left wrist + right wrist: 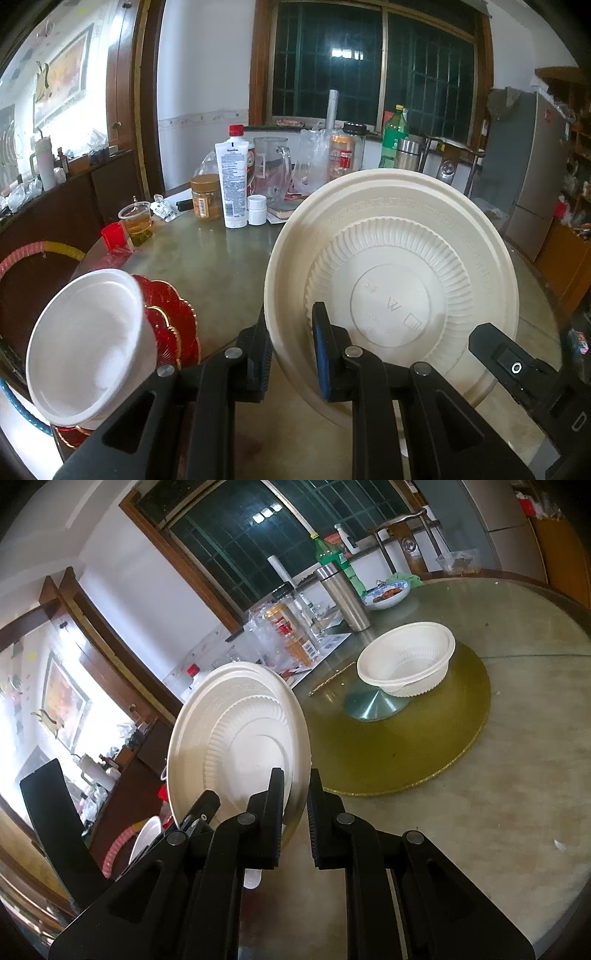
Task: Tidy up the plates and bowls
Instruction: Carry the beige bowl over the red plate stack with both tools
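While both grippers, left gripper (pixel 291 354) and right gripper (pixel 295 812), pinch the tilted cream plate (pixel 236 738), the ribbed bowl (pixel 406 661) sits far right.

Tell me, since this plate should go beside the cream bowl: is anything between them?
Nothing visible blocks it: between the plate, held by the right gripper, and the cream bowl lies only bare turntable, with its metal hub under the bowl.
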Motion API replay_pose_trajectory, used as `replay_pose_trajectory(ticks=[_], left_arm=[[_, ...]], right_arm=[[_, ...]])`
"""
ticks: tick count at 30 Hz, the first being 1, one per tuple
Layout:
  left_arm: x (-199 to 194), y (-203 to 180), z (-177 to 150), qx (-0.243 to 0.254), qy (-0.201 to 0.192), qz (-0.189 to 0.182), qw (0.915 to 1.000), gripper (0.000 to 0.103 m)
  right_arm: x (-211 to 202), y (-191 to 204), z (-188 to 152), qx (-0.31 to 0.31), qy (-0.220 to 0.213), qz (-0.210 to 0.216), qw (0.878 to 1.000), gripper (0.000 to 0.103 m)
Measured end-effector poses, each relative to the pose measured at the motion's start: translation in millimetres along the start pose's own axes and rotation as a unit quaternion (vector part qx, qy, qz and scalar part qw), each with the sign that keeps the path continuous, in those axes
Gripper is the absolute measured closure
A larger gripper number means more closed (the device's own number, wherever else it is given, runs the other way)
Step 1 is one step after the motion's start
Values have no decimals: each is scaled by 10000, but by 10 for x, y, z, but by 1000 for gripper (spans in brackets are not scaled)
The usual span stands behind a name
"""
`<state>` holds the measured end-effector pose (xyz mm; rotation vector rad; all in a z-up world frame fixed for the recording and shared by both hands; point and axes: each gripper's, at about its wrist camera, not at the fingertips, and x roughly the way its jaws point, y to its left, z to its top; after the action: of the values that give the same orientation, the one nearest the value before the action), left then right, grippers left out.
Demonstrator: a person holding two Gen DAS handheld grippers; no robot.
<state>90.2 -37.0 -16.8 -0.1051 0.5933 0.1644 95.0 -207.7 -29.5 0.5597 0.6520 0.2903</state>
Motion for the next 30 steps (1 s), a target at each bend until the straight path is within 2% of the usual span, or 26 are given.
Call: replay_pose_trajectory(ticks=[12, 30], left_arm=[[-178, 211, 22, 9, -73, -235, 9997, 84], [-331, 459, 12, -112, -114, -109, 9998, 84]], right_arm=[[-103, 185, -113, -119, -52, 32, 9999, 91], [-115, 385, -219, -295, 68, 362, 9989, 91]])
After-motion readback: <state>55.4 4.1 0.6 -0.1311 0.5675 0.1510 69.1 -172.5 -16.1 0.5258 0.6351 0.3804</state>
